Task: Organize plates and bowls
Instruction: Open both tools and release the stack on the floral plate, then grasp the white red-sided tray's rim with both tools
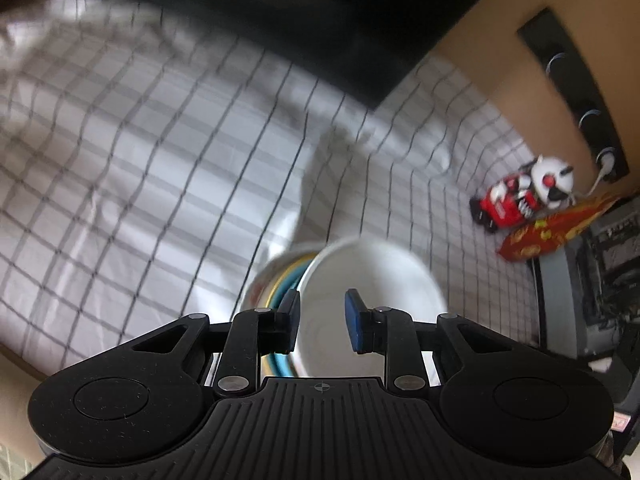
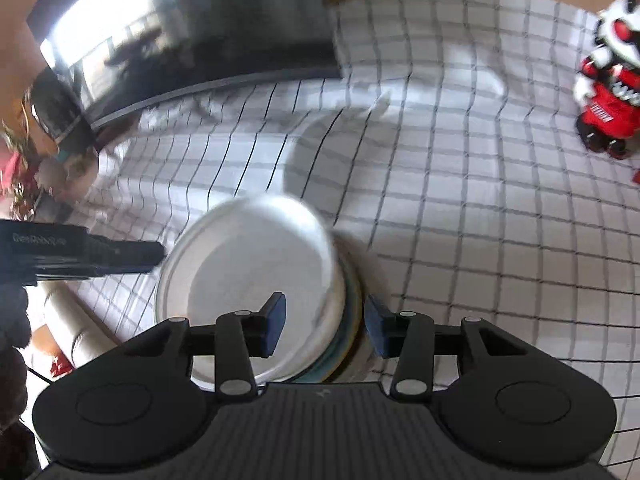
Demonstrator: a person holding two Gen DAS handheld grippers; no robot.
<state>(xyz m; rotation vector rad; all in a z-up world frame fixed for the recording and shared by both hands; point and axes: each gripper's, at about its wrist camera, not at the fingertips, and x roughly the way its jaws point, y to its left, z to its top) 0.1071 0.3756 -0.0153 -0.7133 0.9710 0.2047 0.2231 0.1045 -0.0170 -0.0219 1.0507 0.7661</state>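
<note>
A white bowl (image 1: pixel 380 272) sits on top of a stack of coloured bowls (image 1: pixel 276 280) over the checked cloth (image 1: pixel 140 168). My left gripper (image 1: pixel 322 320) is shut on the white bowl's left wall, one pad inside and one outside. In the right wrist view the white bowl (image 2: pixel 248 264) sits left of centre, with the coloured rims (image 2: pixel 352 320) showing at its right. My right gripper (image 2: pixel 326 324) is shut on the stack's right edge, its left pad inside the white bowl and its right pad outside the coloured rims. The left tool's black body (image 2: pixel 80 254) reaches in from the left.
A dark glossy screen (image 2: pixel 224 32) stands at the back of the cloth. A red and white toy figure (image 1: pixel 528 192) and a red snack packet (image 1: pixel 560 228) lie at the right. A cardboard tube (image 2: pixel 76 328) lies at the lower left.
</note>
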